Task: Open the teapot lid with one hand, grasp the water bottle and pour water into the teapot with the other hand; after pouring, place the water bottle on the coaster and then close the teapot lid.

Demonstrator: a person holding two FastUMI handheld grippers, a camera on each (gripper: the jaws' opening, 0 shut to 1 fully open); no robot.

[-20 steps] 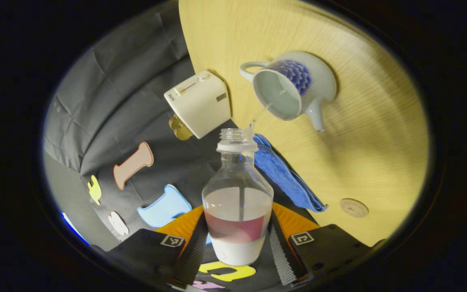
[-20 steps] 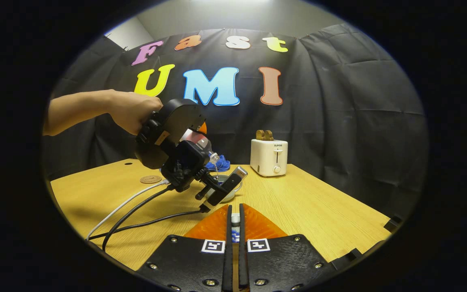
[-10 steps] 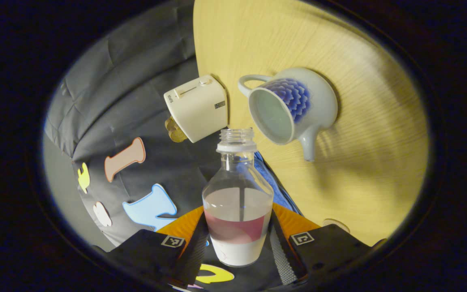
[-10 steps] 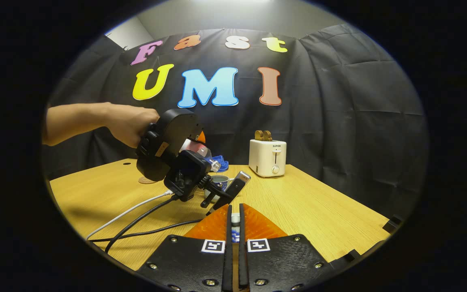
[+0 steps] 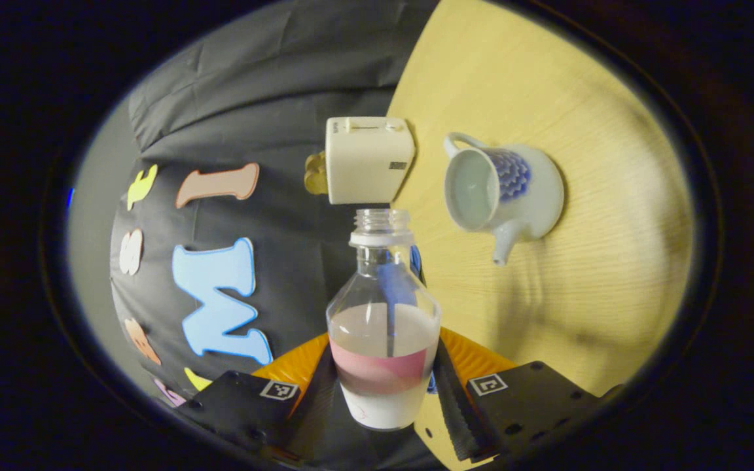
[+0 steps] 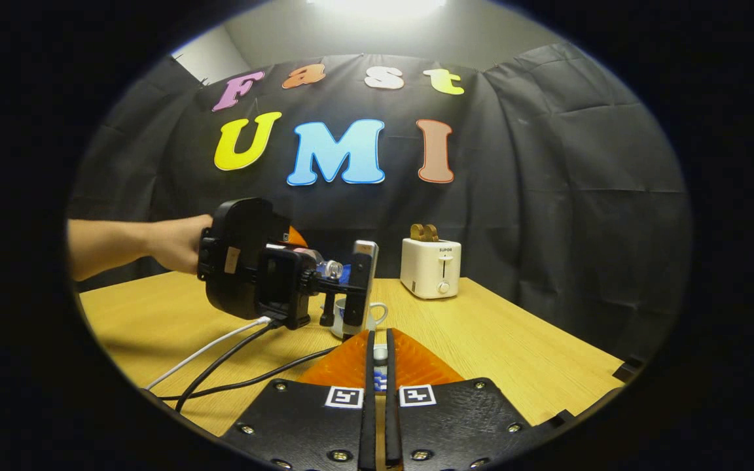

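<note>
Lying sideways in the left gripper (image 5: 383, 392), the clear plastic water bottle with a red and white label (image 5: 383, 340) is sitting clamped between both fingers, its open neck pointing away from the camera and water filling its lower part. In the left gripper view, the white ceramic teapot with a blue petal pattern (image 5: 504, 193) is standing lidless on the pale wooden tabletop (image 5: 580, 261), off to one side of the bottle's mouth and apart from it, with its spout toward the camera. In the right gripper view, that gripper and a person's hand (image 6: 174, 243) holding it are hovering above the table, with white and black cables (image 6: 220, 366) trailing from it over the wood.

The right gripper (image 6: 380, 373) is staying low over the near table edge, its fingers nearly touching and pinching a small pale knob with blue below it, probably the teapot lid (image 6: 380, 366), though little of it is showing.

A white toaster with brown slices (image 6: 430, 267) is standing at the back of the table. Black wrinkled cloth (image 6: 547, 196) is walling the booth behind, with a light glaring above it.
</note>
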